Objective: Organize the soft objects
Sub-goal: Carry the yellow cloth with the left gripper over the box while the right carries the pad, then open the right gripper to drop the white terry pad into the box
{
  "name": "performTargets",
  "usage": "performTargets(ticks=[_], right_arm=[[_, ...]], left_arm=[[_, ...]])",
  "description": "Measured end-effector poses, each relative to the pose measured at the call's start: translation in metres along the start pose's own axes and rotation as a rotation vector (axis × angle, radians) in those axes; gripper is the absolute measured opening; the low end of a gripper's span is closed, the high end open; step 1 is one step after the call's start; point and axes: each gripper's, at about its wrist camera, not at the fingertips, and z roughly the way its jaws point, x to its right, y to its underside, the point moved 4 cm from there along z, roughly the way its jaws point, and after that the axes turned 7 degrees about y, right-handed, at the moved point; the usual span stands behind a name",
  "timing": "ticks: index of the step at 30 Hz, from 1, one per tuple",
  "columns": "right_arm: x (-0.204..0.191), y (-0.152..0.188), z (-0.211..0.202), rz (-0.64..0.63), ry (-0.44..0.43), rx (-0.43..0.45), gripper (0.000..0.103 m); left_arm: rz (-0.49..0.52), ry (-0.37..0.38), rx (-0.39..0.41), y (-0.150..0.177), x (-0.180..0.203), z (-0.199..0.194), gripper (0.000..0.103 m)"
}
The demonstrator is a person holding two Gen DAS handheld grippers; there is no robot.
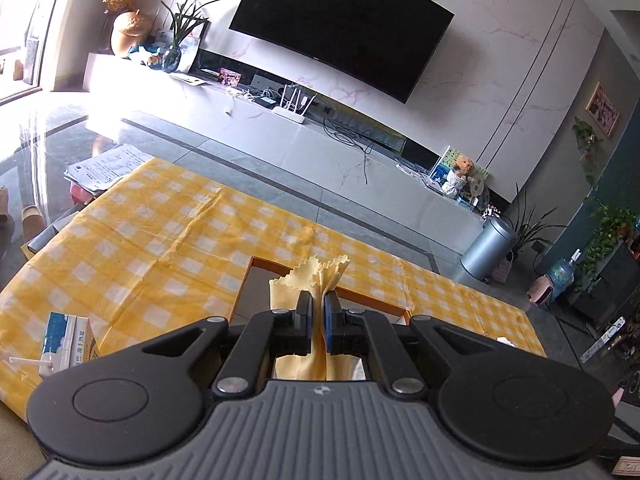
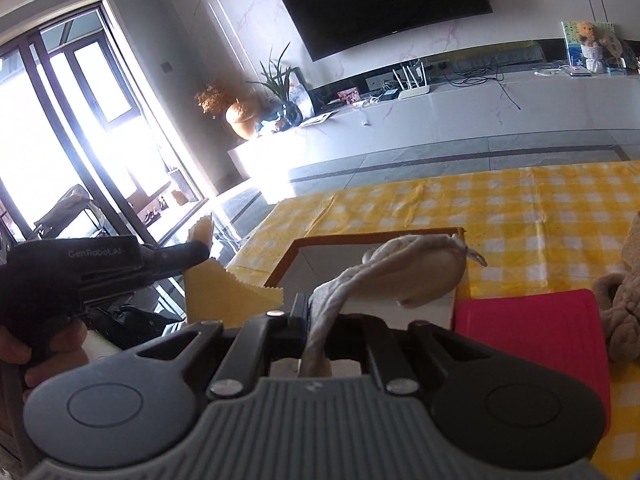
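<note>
Both cloths carried over the open box (image 1: pixel 320 308)

Left gripper (image 1: pixel 319 312) fingers pinch the yellow cloth (image 1: pixel 320 280); right gripper (image 2: pixel 308 316) fingers clamp the grey sock (image 2: pixel 420 272). Lower each fully inside before releasing.

A home living room: wall-mounted television (image 1: pixel 344 28), low media console (image 1: pixel 280 128), houseplants (image 1: pixel 188 20).

A yellow cloth (image 1: pixel 320 280) with a zigzag edge and a crumpled pale grey sock (image 2: pixel 420 272) hang above an open orange-rimmed box (image 2: pixel 376 236) on the checked surface.
</note>
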Motion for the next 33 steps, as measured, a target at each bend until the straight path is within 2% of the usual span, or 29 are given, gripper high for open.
performTargets(ticks=[8, 14, 17, 21, 23, 25, 29, 32, 33], right_arm=[[-0.045, 0.026, 0.052, -0.064, -0.123, -0.17, 0.005], [-0.065, 0.056, 0.083, -0.094, -0.207, -0.331, 0.005], [-0.068, 0.072, 0.103, -0.163, -0.137, -0.415, 0.005], [-0.053, 0.092, 0.117, -0.189, -0.032, -0.489, 0.005], [-0.051, 0.088, 0.116, -0.184, -0.033, -0.479, 0.005], [-0.052, 0.089, 0.116, -0.239, 0.02, -0.475, 0.006], [-0.054, 0.091, 0.118, -0.301, 0.043, -0.5, 0.007], [-0.059, 0.095, 0.119, -0.39, 0.11, -0.5, 0.011], [-0.061, 0.096, 0.119, -0.408, 0.123, -0.504, 0.015]], left_arm=[[-0.047, -0.019, 0.049, -0.01, -0.019, -0.013, 0.006], [-0.066, -0.017, 0.01, -0.005, -0.024, -0.001, 0.006], [-0.061, -0.005, -0.003, -0.002, -0.021, 0.002, 0.006], [-0.061, -0.002, -0.003, -0.001, -0.019, 0.003, 0.006], [-0.059, -0.002, -0.007, -0.001, -0.019, 0.003, 0.006], [-0.061, -0.006, -0.01, 0.0, -0.018, 0.004, 0.006], [-0.057, -0.008, -0.01, 0.001, -0.016, 0.004, 0.006], [-0.043, -0.008, -0.004, 0.001, -0.012, 0.002, 0.006], [-0.043, -0.011, -0.003, 0.001, -0.012, 0.003, 0.006]])
